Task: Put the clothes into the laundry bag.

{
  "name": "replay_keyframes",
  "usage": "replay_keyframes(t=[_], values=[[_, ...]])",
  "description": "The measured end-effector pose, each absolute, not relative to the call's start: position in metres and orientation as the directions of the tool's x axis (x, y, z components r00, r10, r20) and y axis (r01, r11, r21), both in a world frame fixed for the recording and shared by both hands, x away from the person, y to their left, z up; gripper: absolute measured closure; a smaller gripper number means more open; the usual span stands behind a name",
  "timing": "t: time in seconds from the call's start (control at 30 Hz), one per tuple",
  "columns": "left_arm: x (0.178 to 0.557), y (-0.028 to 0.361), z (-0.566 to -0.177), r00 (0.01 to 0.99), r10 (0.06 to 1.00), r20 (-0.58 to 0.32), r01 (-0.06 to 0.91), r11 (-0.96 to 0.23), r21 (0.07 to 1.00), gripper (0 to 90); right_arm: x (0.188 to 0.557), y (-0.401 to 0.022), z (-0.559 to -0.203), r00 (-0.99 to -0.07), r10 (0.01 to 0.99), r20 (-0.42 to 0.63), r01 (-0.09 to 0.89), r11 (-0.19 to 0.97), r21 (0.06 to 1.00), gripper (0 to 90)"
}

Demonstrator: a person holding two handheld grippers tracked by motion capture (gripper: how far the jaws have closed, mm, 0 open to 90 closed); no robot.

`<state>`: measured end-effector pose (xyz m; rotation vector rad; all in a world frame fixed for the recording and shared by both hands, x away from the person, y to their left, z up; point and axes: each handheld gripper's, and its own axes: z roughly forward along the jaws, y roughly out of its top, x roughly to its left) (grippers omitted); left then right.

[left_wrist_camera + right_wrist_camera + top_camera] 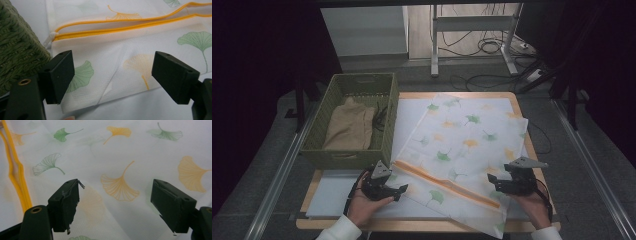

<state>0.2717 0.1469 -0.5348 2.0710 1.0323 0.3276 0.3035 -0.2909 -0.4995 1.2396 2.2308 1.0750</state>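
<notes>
White mesh bag, ginkgo-leaf print.

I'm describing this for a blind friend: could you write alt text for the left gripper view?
A white mesh bag printed with green and orange leaves lies flat, its orange zipper running across the top. Two black jaws stand open over it, and a green woven basket sits at left.

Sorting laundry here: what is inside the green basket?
The green basket holds a tan folded cloth, with something dark beside it at the right wall. Anything beneath the cloth is covered.
</notes>
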Motion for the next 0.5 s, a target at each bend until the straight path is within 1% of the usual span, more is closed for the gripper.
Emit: replay_keyframes(t=[0.2,0.5], values=[[0.2720,0.1450,-0.5359,0.642,0.760,-0.104,0.563,-0.374,0.737,18.3,0.3038,-0.2918,-0.5001,-0.560,0.828,0.038,0.565,0.348,0.748,23.9],[0.2735,0.1469,-0.5361,0.637,0.763,-0.109,0.569,-0.370,0.735,18.3,0.3055,-0.2974,-0.5000,-0.550,0.834,0.041,0.582,0.347,0.735,24.8]])
